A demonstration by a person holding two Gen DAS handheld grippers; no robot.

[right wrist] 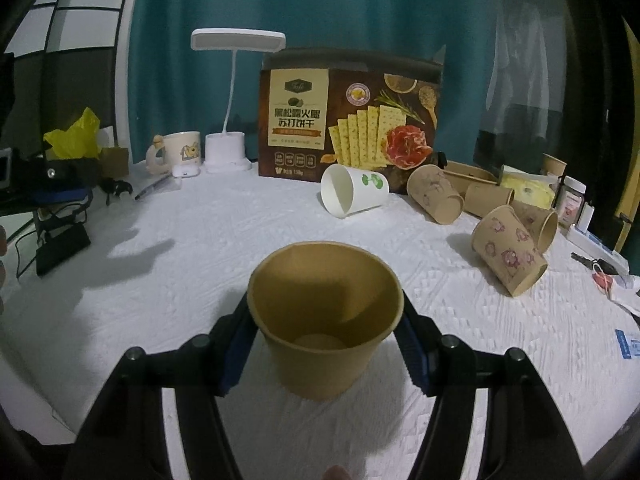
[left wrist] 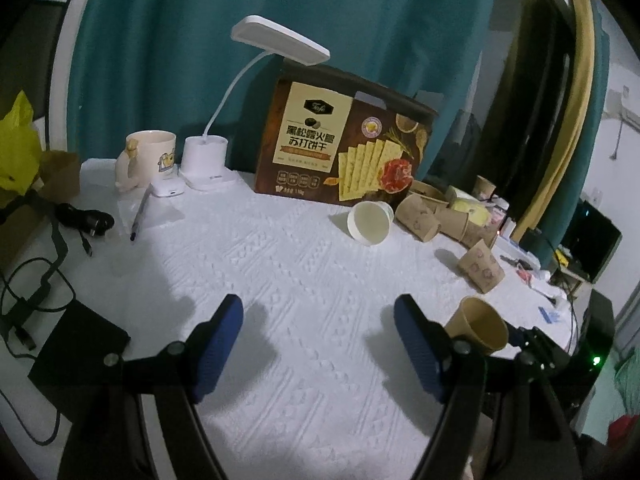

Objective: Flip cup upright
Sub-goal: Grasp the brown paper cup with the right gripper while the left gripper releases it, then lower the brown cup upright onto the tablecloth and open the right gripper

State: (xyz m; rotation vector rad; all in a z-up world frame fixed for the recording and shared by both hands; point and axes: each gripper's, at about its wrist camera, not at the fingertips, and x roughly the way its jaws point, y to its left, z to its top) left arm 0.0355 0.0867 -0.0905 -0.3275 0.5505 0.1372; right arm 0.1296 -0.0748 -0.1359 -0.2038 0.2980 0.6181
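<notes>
A plain brown paper cup stands mouth up, a little tilted, between the blue pads of my right gripper, which is shut on its sides. Whether its base touches the white cloth I cannot tell. In the left wrist view the same cup shows just right of my left gripper, which is open over bare cloth with nothing between its fingers. A white paper cup lies on its side by the box. Several brown flowered cups lie on their sides at the right, one of them nearest.
A cracker box, a white desk lamp and a mug line the back of the cloth-covered table. A pen, cables and a dark flat pad lie at the left edge. Jars and small clutter crowd the right edge.
</notes>
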